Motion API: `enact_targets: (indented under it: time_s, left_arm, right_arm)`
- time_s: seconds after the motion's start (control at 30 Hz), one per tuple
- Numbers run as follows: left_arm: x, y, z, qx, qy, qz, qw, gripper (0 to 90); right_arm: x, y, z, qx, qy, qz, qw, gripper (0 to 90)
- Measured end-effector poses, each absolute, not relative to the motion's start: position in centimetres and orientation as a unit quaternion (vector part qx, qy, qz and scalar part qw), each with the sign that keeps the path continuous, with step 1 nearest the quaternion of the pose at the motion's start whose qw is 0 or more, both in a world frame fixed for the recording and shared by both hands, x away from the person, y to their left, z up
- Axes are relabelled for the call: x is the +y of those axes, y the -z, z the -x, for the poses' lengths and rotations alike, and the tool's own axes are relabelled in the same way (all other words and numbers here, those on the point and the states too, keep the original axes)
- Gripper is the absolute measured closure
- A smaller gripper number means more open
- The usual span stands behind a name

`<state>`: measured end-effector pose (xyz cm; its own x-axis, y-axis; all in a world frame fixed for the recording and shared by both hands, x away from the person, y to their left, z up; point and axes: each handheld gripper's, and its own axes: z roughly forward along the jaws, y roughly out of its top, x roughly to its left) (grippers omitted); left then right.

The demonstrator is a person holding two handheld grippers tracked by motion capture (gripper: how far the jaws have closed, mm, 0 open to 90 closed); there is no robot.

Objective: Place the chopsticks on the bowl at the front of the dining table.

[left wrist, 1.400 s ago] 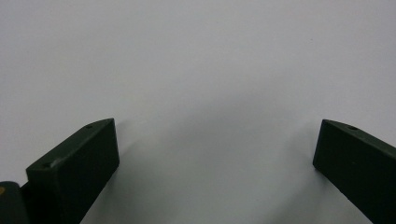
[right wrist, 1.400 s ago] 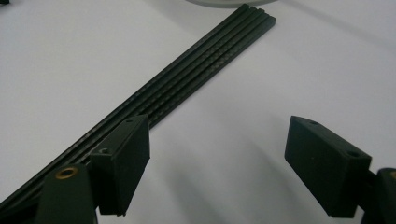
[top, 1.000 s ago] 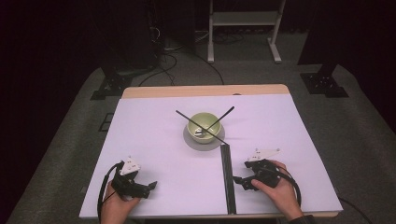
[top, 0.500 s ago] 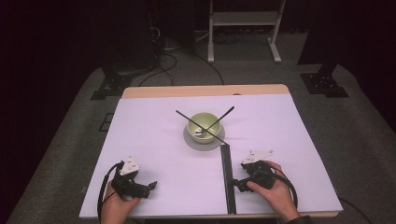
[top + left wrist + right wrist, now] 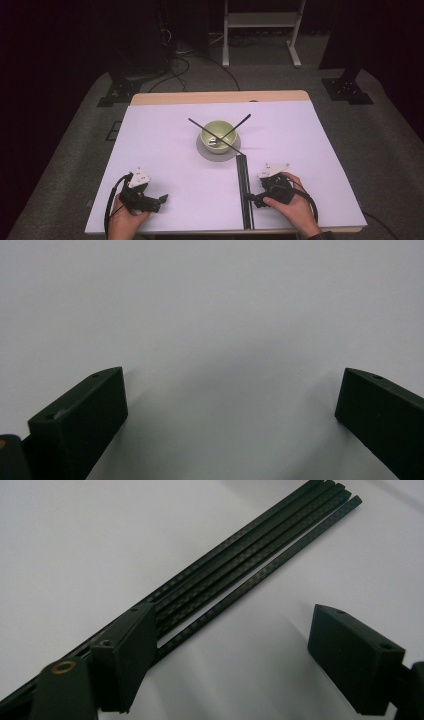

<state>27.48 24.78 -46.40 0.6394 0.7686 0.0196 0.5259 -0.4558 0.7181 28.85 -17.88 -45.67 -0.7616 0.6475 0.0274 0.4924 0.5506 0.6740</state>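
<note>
The tabletop (image 5: 165, 150), white-covered, is seen whole in the high view, which also shows the pale green bowl (image 5: 218, 135) on its grey saucer (image 5: 206, 151) well beyond both grippers, with two black rods (image 5: 220, 131) crossed over the bowl's rim. The gripper views show none of that. The left gripper view shows bare white surface (image 5: 210, 305) between and ahead of its jaws. The right gripper view shows the weave pattern on the bundle of black rods (image 5: 250, 550) and that several lie side by side, one slightly apart on the near side; the high view gives this bundle (image 5: 243, 190) as a single dark strip running from the table's near edge toward the saucer.

Nothing lies between either gripper and the bowl other than the bundle itself.

The right gripper (image 5: 257, 199) (image 5: 227, 660) is held low over the tabletop, jaws spread wide. The bundle passes under and behind its one jaw at the left of its own view and runs away ahead; the gap between the jaws holds only white surface, so nothing is gripped.

The left gripper (image 5: 161, 201) (image 5: 230, 410) sits well apart from the bundle, jaws spread wide and holding nothing.
</note>
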Motion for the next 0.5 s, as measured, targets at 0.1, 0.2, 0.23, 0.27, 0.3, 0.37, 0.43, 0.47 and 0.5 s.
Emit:
enact_targets:
  time_s: [0.1,0.2,0.23,0.27,0.3,0.37,0.43,0.47,0.5]
  left_arm:
    - [24.78,46.4,-27.48,0.387,-0.174,-0.835,0.349,0.0]
    - [24.78,46.4,-27.48,0.387,-0.174,-0.835,0.349,0.0]
    - [24.78,46.4,-27.48,0.388,-0.174,-0.835,0.349,0.0]
    - [24.78,46.4,-27.48,0.388,-0.174,-0.835,0.349,0.0]
    - [24.78,46.4,-27.48,0.387,-0.174,-0.835,0.349,0.0]
    - [24.78,46.4,-27.48,0.387,-0.174,-0.835,0.349,0.0]
    - [24.77,46.4,-27.48,0.388,-0.174,-0.835,0.349,0.0]
    - [24.77,46.4,-27.48,0.388,-0.174,-0.835,0.35,0.0]
    - [24.78,46.4,-27.48,0.388,-0.174,-0.835,0.349,0.0]
  right_arm:
    - [-17.95,45.65,-28.73,0.874,-0.341,-0.326,0.115,18.5]
    - [-18.1,45.64,-28.61,0.875,-0.338,-0.326,0.119,18.5]
    - [-18.16,45.64,-28.56,0.874,-0.337,-0.328,0.12,18.5]
    - [-18.25,45.63,-28.54,0.875,-0.336,-0.327,0.12,18.4]
    - [-18.31,45.66,-28.53,0.875,-0.337,-0.326,0.121,18.5]
    - [-18.48,45.7,-28.46,0.875,-0.336,-0.325,0.124,18.5]
    - [-18.61,45.7,-28.42,0.874,-0.337,-0.327,0.124,18.5]
    - [-18.71,45.69,-28.39,0.874,-0.336,-0.328,0.124,18.5]
    - [-18.77,45.68,-28.38,0.874,-0.335,-0.328,0.124,18.5]
